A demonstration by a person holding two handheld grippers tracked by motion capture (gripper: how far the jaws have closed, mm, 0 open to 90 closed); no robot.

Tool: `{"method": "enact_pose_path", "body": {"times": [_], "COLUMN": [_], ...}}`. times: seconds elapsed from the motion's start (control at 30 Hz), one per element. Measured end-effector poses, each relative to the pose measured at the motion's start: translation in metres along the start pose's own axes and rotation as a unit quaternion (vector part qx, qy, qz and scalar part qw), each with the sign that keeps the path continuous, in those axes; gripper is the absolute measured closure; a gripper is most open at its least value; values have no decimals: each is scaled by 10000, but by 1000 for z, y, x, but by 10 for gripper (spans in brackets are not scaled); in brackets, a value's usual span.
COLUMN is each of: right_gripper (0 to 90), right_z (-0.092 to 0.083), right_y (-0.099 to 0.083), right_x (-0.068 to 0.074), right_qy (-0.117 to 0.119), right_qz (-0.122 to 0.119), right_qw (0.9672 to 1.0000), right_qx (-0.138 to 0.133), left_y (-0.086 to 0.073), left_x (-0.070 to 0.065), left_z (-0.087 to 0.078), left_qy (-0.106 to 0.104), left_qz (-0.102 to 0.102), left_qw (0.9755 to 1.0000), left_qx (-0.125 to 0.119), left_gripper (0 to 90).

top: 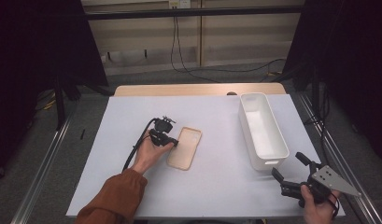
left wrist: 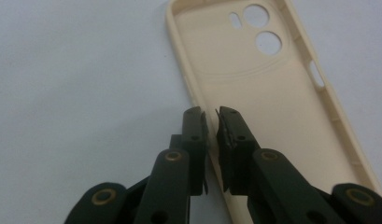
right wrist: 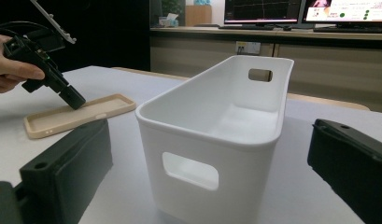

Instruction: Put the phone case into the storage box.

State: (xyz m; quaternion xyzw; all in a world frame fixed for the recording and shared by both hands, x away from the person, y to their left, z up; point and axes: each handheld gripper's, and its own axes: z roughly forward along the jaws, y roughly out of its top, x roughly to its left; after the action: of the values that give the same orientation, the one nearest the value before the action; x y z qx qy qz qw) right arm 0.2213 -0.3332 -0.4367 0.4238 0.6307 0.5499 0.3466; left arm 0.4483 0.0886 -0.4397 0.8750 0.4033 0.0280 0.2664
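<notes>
A cream phone case (top: 185, 148) lies inside-up on the white table cover, left of centre. My left gripper (top: 173, 143) reaches down to its left long edge. In the left gripper view the two jaws (left wrist: 212, 114) stand almost together, one on each side of the case's (left wrist: 272, 93) side rim, pinching it. The right gripper view looks past the bin at that gripper (right wrist: 74, 100) with its tip on the case (right wrist: 76, 114). My right gripper (top: 286, 164) hovers at the table's near right corner, jaws wide apart and bare, and points toward the white bin (right wrist: 212, 133).
A long white plastic bin (top: 247, 126) with cut-out handles stands on the right half of the table, nothing in it. The white cover (top: 216, 177) spreads between the case and the bin. A cable trails from the left gripper toward the person's sleeve.
</notes>
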Motion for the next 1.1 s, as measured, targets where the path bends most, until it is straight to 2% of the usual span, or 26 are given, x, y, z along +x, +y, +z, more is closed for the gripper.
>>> {"method": "enact_pose_path", "body": {"times": [0.3,0.4,0.53,0.57,0.63,0.7,0.8,0.97,1.0,1.03,1.1], "right_gripper": [0,0,0,0,0,0,0,0,0,0,0], "right_z": [0,0,0,0,0,0,-1,-1,-1,-1,-1], "right_y": [0,0,0,0,0,0,0,0,0,0,0], "right_x": [0,0,0,0,0,-1,-1,-1,-1,-1,-1], "right_qy": [2,2,0,0,-3,-10,-12,-7,-9,-8,-15], "right_qz": [2,5,6,6,11,0,12,7,10,4,5], "right_qw": [10000,10000,10000,10000,10000,10000,10000,10000,10000,10000,10000], "right_qx": [3,4,5,5,5,4,2,1,0,5,-1], "left_y": [0,1,0,0,0,0,-1,-2,-2,-3,-3], "left_x": [0,1,0,0,0,-2,-3,-3,-2,-2,-1], "left_z": [0,-1,-1,0,-1,-1,-1,-2,-2,-2,-3], "left_qy": [-11,5,42,17,66,61,98,42,39,3,18], "left_qz": [46,181,242,201,291,257,309,219,257,157,143], "left_qw": [10000,9998,9997,9998,9996,9996,9995,9997,9996,9998,9998], "left_qx": [22,35,6,0,17,-27,-29,-92,-68,-108,-106], "left_gripper": [863,870,876,876,877,878,878,878,878,878,879]}}
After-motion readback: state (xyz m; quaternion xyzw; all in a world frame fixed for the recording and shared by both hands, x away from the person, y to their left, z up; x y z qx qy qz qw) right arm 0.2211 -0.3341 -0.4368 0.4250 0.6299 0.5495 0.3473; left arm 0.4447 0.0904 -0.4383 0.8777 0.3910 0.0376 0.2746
